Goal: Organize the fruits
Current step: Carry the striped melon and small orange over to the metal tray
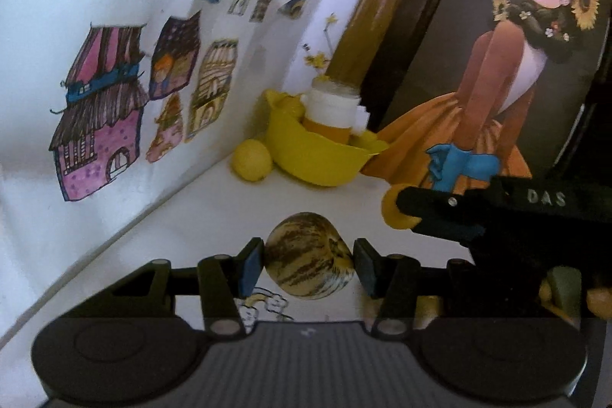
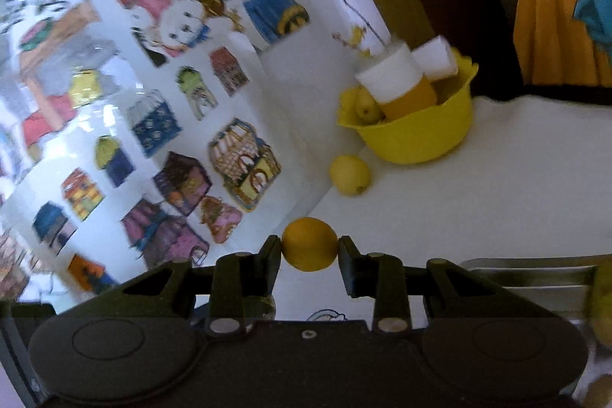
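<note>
Brown-striped pale melon (image 1: 309, 256) in left tongs (image 1: 308, 264), smooth orange (image 2: 310, 244) in right tongs (image 2: 310, 255)

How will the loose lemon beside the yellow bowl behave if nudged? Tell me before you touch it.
The lemon looks round and lies free on the white tabletop, so it would probably roll. Its rind looks firm, likely stiff under the pads rather than fragile. It lies close beside the yellow bowl, which may stop a roll that way.
</note>
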Tool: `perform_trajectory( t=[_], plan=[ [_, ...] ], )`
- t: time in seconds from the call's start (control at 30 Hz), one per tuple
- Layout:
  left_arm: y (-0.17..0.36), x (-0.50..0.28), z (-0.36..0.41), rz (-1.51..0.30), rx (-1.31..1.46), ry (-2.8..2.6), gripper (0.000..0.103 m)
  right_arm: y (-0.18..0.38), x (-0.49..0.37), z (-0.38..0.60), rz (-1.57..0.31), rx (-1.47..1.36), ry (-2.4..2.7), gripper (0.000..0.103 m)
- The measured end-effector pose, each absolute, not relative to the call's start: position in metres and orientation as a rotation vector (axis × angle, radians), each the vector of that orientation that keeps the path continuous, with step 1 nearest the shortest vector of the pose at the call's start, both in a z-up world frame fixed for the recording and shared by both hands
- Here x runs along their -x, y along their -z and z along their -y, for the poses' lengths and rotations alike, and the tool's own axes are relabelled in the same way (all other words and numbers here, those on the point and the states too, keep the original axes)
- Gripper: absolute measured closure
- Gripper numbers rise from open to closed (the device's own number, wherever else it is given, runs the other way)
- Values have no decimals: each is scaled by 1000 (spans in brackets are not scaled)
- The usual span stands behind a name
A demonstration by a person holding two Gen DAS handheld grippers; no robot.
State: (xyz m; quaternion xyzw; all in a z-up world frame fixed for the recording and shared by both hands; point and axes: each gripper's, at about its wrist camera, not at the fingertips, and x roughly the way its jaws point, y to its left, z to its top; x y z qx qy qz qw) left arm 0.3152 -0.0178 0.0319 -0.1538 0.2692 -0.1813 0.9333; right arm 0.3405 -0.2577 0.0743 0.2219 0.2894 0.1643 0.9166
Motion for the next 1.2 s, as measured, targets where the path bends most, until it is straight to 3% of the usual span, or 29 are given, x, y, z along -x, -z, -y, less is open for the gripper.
perform_trajectory(
  t=[0.73, 1.2],
  plan=[
    [-65, -221, 14, -489, 275, 380, 48, -108, -200, 245, -477, -455, -411, 68],
    [-55, -165, 32, -500, 268, 465, 48, -82, -112, 281, -528, -507, -345, 68]
  ],
)
